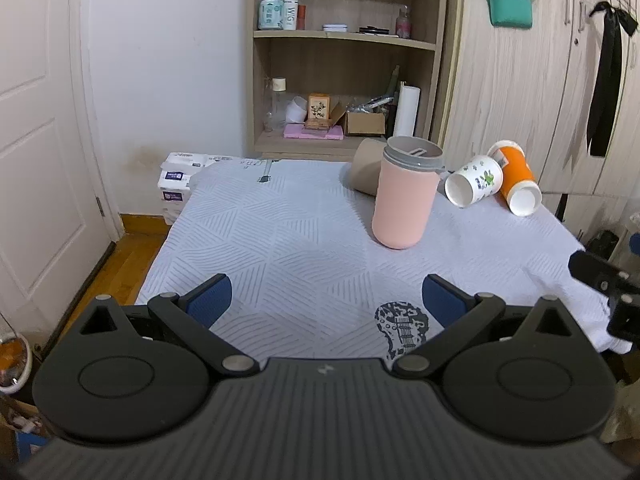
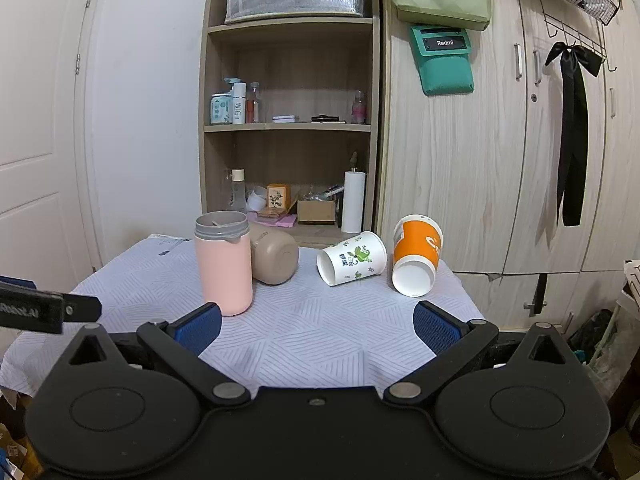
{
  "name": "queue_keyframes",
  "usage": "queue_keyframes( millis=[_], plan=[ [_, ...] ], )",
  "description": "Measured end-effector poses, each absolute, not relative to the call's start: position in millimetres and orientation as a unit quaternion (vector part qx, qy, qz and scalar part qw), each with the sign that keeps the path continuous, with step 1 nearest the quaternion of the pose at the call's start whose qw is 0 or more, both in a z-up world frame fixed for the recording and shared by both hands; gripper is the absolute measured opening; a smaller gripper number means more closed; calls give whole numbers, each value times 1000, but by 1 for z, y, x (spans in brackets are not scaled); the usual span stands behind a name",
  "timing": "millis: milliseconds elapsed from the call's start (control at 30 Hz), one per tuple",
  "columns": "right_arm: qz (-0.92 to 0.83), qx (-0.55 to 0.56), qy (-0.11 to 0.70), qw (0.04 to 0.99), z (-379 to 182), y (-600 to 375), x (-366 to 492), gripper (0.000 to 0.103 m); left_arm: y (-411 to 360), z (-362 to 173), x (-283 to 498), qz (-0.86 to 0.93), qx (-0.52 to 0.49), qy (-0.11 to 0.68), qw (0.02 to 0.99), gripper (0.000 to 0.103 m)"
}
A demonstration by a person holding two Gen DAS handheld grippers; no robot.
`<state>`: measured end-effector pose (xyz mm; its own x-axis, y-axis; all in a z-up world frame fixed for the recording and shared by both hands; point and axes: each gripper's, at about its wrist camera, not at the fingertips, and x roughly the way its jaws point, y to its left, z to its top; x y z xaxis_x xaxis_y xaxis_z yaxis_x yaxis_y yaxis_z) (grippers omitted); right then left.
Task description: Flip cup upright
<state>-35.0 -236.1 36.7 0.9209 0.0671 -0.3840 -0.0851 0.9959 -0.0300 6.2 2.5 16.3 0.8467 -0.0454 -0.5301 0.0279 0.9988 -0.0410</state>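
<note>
A pink cup with a grey rim stands upright on the white cloth-covered table. Behind it a beige cup lies on its side. A white floral paper cup lies on its side, mouth toward me. An orange paper cup lies tilted beside it, mouth toward me. My left gripper is open and empty above the near part of the table. My right gripper is open and empty, short of the cups.
A wooden shelf unit with bottles and boxes stands behind the table. Wardrobe doors are at the right, a white door at the left. White packs are stacked by the table's far left corner.
</note>
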Motion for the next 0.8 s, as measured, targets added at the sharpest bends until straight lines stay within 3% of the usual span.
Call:
queue_keyframes(
  millis=[800],
  plan=[
    [35, -27, 192, 980, 41, -234, -41, 103, -2, 13, 8, 16, -12, 269, 963, 103]
  ],
)
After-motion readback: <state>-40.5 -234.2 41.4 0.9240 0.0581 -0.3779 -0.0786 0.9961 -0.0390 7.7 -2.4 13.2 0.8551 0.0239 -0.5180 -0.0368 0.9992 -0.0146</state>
